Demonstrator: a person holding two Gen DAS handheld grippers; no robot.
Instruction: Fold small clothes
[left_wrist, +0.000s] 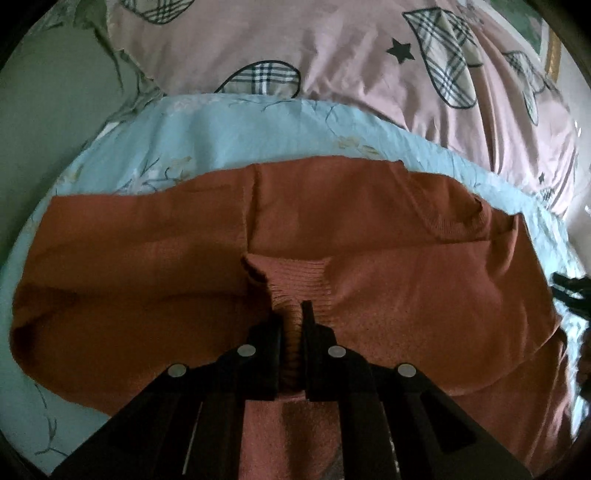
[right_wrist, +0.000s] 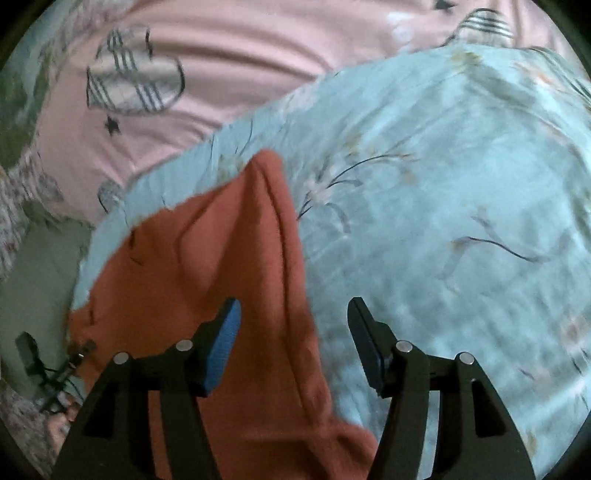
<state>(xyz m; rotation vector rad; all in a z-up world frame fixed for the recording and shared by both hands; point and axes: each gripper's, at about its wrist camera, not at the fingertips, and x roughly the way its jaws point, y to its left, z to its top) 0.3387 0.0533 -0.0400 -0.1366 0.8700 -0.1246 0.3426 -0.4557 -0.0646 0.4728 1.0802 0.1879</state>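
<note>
- The left gripper (left_wrist: 293, 321) is pinched tight on the ribbed cuff (left_wrist: 295, 280) of the rust-orange sweater (left_wrist: 369, 221); a ridge of knit stands up between its nearly closed jaws.
- The cuff belongs to a sleeve laid across the sweater's body, so the held point sits over the middle of the garment, not at its edge.
- The right gripper (right_wrist: 293, 332) is spread wide and has hold of nothing; its blue-padded finger (right_wrist: 223, 347) hangs over orange knit, the other finger over bare bedding.
- In the right wrist view the sweater's near edge runs between those open jaws, a narrowing fold stretching away from the gripper.
- In the left wrist view the sweater's long axis lies crosswise to the left gripper, spread to both sides of the cuff.
- Under the sweater is a pale blue floral quilt (left_wrist: 258, 125); beyond the sweater's far edge lies a pink cover (left_wrist: 332, 55) with plaid patches.
- Judgement: the left gripper controls the fold; the right is placed to close on the edge beneath it.
</note>
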